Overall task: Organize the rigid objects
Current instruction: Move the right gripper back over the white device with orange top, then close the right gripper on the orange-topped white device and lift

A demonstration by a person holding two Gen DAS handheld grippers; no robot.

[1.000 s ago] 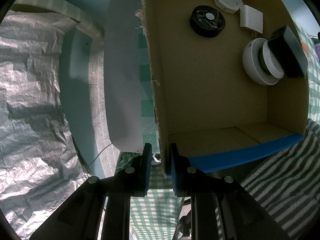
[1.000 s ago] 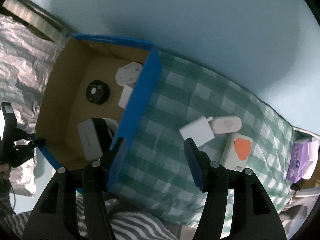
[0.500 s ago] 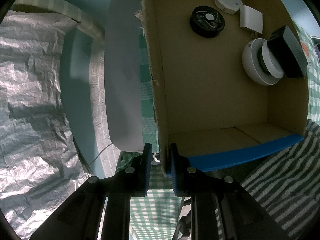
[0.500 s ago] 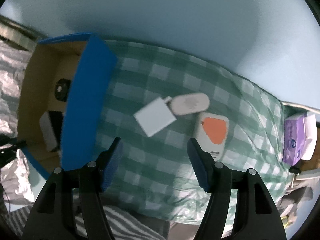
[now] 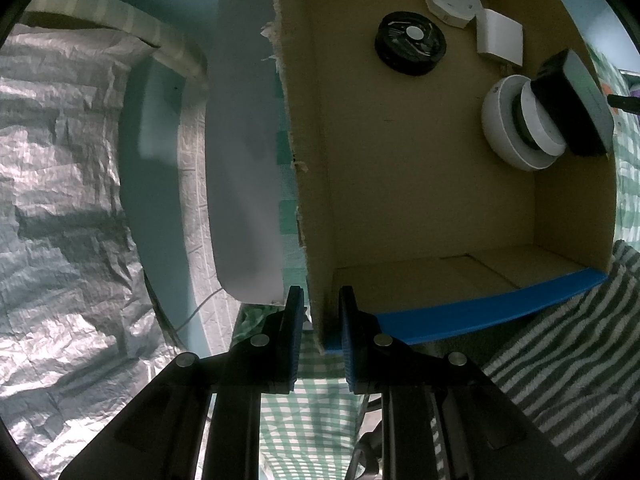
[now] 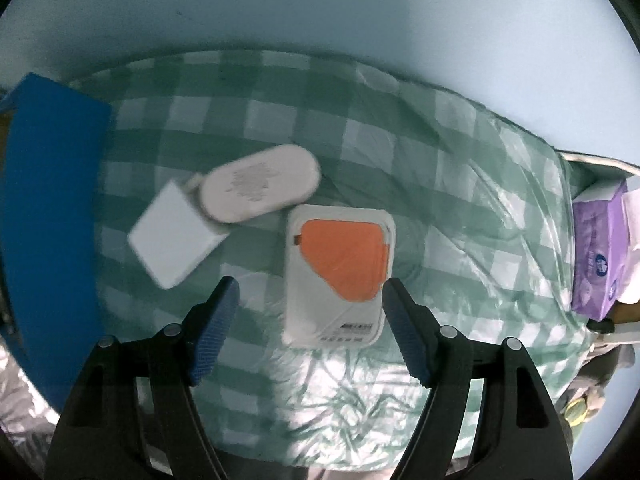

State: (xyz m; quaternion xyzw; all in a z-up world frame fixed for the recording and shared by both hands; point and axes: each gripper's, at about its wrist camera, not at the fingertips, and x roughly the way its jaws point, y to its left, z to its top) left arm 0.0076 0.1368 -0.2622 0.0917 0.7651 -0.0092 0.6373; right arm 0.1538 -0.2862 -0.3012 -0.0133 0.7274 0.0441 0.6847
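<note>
I am steering the right tool (image 6: 310, 320) straight down over the green checked cloth (image 6: 460, 184), and its jaws are opening with nothing clamped between them. The white case with the orange patch (image 6: 340, 268) is lying directly ahead of the tool at twelve o'clock, its near short end sitting just inside the gap between the two blue pads. Its long axis is running from six to twelve o'clock, so the pads are facing its two long sides; I judge that to be the alignment the coming grasp depends on. At ten o'clock the white oval case (image 6: 260, 184) is touching the white square adapter (image 6: 176, 236), both well clear of the pads. The blue box wall (image 6: 52, 208) is standing at nine o'clock.

My left tool (image 5: 318, 332) is pinching the torn edge of the cardboard box (image 5: 420, 200), jaws nearly together on the wall. The right tool is clearly the nearer one to the orange-patched case.
</note>
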